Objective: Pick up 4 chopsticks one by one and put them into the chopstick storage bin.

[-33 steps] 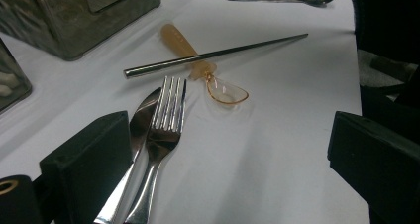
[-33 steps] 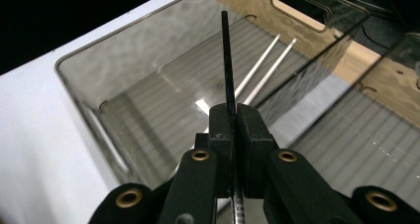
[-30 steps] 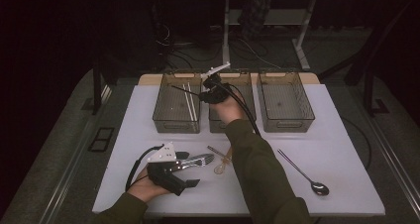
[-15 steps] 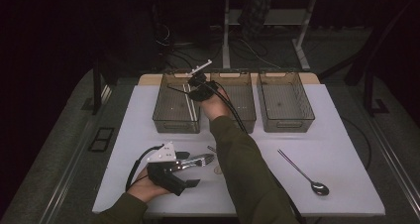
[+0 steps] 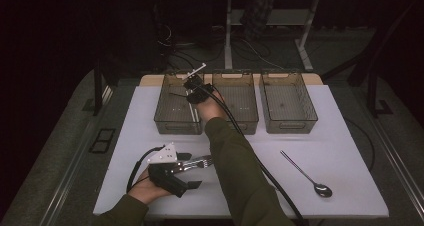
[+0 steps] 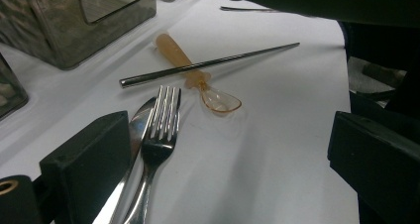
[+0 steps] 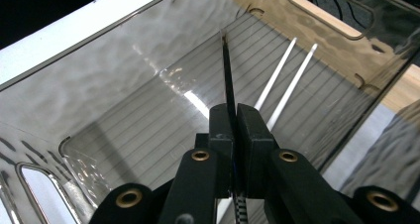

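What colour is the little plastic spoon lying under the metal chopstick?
The see-through plastic spoon is pale orange, clearest in the left gripper view.

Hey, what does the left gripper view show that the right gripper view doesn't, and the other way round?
Left gripper view: the open left tongs face a fork lying beside a knife, with a metal chopstick across an orange spoon.
Right gripper view: the right tongs, shut on a thin black stick, reach into a bin holding two white sticks.
Both: smoky clear bin walls and the white table.
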A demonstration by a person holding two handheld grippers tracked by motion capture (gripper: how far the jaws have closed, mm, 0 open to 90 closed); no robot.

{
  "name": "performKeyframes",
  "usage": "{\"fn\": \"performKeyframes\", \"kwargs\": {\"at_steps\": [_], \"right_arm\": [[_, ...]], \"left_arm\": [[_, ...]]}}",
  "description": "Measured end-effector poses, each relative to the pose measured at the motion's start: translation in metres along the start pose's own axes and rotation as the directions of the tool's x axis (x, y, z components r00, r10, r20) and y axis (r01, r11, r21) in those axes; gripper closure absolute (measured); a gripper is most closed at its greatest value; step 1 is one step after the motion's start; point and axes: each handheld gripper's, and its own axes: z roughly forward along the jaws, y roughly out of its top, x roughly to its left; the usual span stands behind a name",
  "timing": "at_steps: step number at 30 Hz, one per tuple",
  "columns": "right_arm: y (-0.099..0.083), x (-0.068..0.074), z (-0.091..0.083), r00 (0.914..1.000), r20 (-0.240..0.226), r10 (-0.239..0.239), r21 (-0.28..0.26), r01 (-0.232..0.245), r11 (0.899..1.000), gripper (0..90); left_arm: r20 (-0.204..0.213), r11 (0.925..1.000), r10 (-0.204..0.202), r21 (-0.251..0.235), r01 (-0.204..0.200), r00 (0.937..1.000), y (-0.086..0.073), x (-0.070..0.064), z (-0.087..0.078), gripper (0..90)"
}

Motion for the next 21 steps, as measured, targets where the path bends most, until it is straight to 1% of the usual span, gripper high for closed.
{"fn": "performKeyframes", "kwargs": {"at_steps": [3, 4, 6, 9, 15, 21], "right_arm": [[0.0, 0.002, 0.002, 1.0, -0.006, 0.0, -0.004, 0.0, 1.0, 84.4], [0.0, 0.002, 0.002, 1.0, -0.004, -0.007, -0.003, 0.007, 1.0, 83.2], [0.0, 0.002, 0.001, 1.0, -0.004, 0.009, -0.015, -0.009, 1.0, 68.9], [0.001, 0.0, -0.002, 0.9997, -0.017, 0.018, -0.021, -0.019, 1.0, 59.2], [0.001, -0.002, -0.014, 0.9972, -0.065, 0.036, -0.033, -0.038, 0.999, 51.1], [-0.004, -0.003, -0.031, 0.995, -0.099, 0.014, -0.057, -0.02, 0.998, 44.5]], "left_arm": [[0.0, 1.0, 0.0, -0.001, 0.0, 1.0, 0.0, 0.0, 0.0, 2.2], [0.0, 1.0, -0.001, -0.001, 0.001, 1.0, 0.0, 0.0, 0.0, 2.2], [0.0, 1.0, 0.0, -0.001, 0.0, 1.0, 0.0, 0.0, 0.0, 2.2], [0.0, 1.0, -0.001, -0.001, 0.001, 1.0, 0.0, 0.0, 0.0, 2.2], [-0.003, 1.0, -0.003, -0.002, 0.003, 1.0, -0.001, 0.001, -0.001, 2.2], [-0.007, 1.0, -0.002, 0.0, 0.002, 1.0, -0.001, 0.002, -0.001, 2.2]]}}
